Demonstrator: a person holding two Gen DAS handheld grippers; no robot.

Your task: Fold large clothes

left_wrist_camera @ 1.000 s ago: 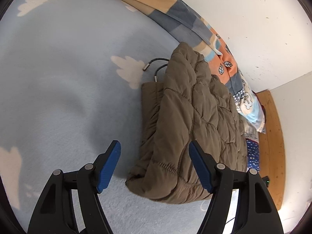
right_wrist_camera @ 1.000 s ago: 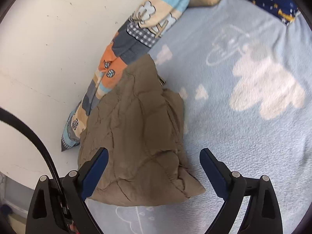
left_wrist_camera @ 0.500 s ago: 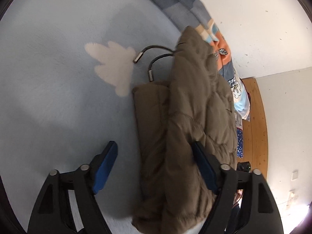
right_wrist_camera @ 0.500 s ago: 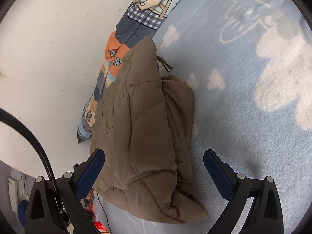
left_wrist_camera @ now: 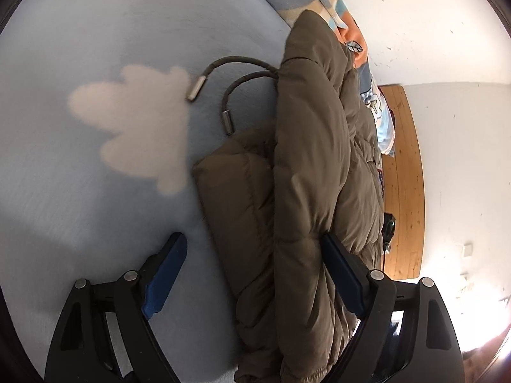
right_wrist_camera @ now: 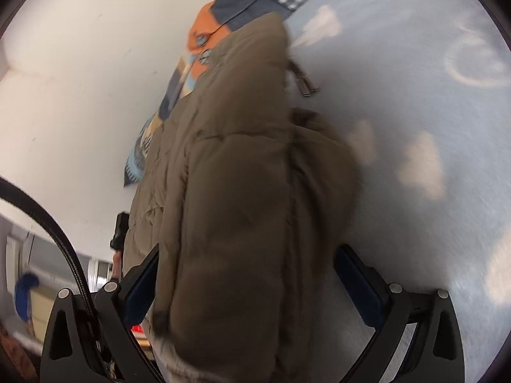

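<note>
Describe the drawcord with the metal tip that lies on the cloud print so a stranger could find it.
Start at the light blue blanket and find the folded brown puffer jacket on it. Two dark drawcords curl out from its upper edge; take the drawcord whose metal tip rests on the pale cloud print, not the shorter one ending on plain blue.

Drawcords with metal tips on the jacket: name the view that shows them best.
Left wrist view. Both drawcords curve out from the brown jacket over the blue blanket, tips distinct. The right wrist view shows only blurred tips peeking past the jacket's edge.
</note>
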